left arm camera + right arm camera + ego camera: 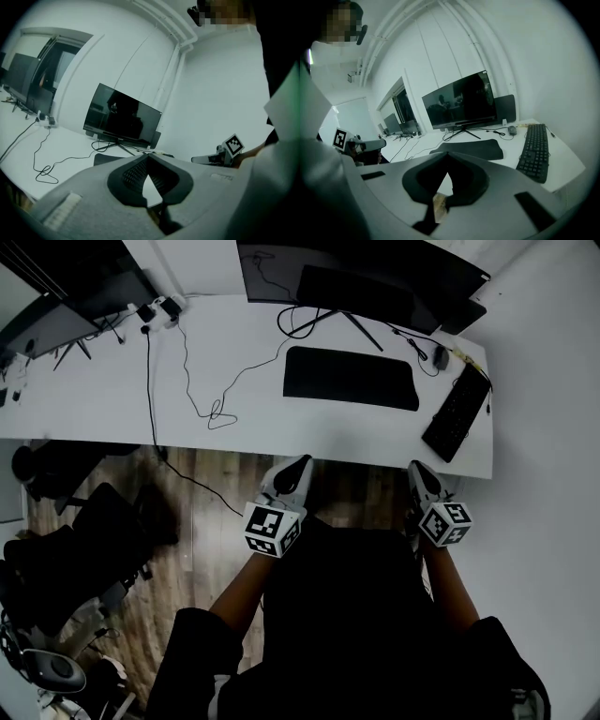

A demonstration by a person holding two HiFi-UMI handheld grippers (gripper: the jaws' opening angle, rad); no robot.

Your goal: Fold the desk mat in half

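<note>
The white surface (94, 399) was rendered bright, nearly washed out, under soft, even light. The floor (211, 479) beneath and the person's dark clothing (356, 615) were left in deep shade. Both gripper views were bent strongly at the edges and darkened in the corners. The near fingers (129, 180) were shown blurred, and a cool greenish cast was seen throughout.

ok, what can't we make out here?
- Mat: one layer or two, too small in head view.
- Mat in left gripper view: mostly behind left gripper.
- Monitor top: cut off by head view's upper edge.
- Mouse: tiny, dark blob in head view.
</note>
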